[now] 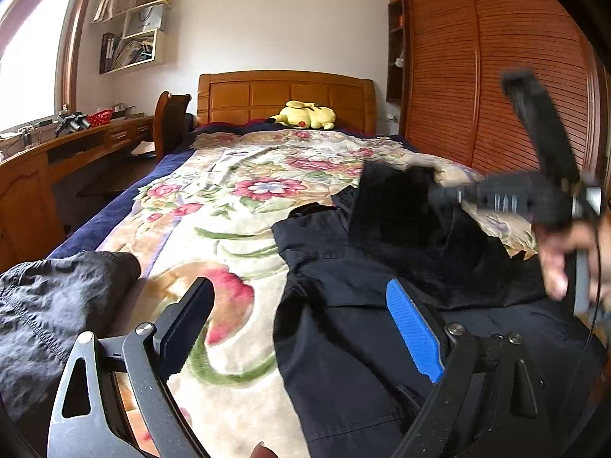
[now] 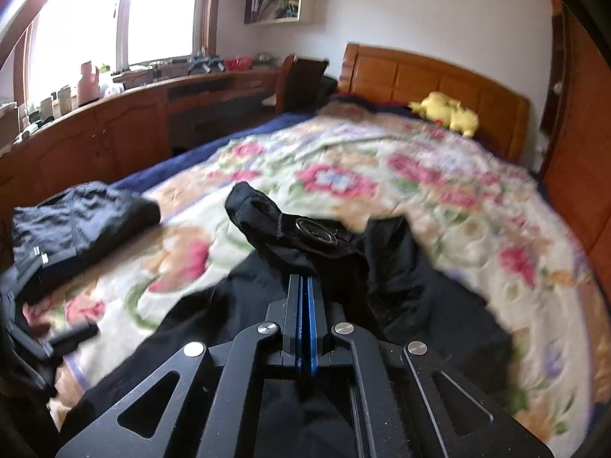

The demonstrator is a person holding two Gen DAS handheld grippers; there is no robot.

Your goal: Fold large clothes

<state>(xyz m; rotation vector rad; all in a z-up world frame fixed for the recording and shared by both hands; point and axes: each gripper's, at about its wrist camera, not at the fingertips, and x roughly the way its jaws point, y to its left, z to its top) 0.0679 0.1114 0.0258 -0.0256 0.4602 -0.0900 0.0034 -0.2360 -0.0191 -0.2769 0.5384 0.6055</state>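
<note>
A large black garment (image 1: 362,305) lies spread on the floral bedspread (image 1: 236,198) at the bed's near right. My left gripper (image 1: 301,320) is open and empty, hovering over the garment's left edge. My right gripper (image 2: 304,286) is shut on a lifted fold of the black garment (image 2: 275,229), which has a round button showing. In the left wrist view the right gripper (image 1: 435,194) is blurred, holding the raised cloth above the bed.
A folded dark garment (image 1: 49,301) lies at the bed's near left; it also shows in the right wrist view (image 2: 76,225). A yellow plush toy (image 1: 305,114) rests by the headboard. A wooden desk (image 1: 76,152) runs along the left; a wardrobe (image 1: 496,76) stands right.
</note>
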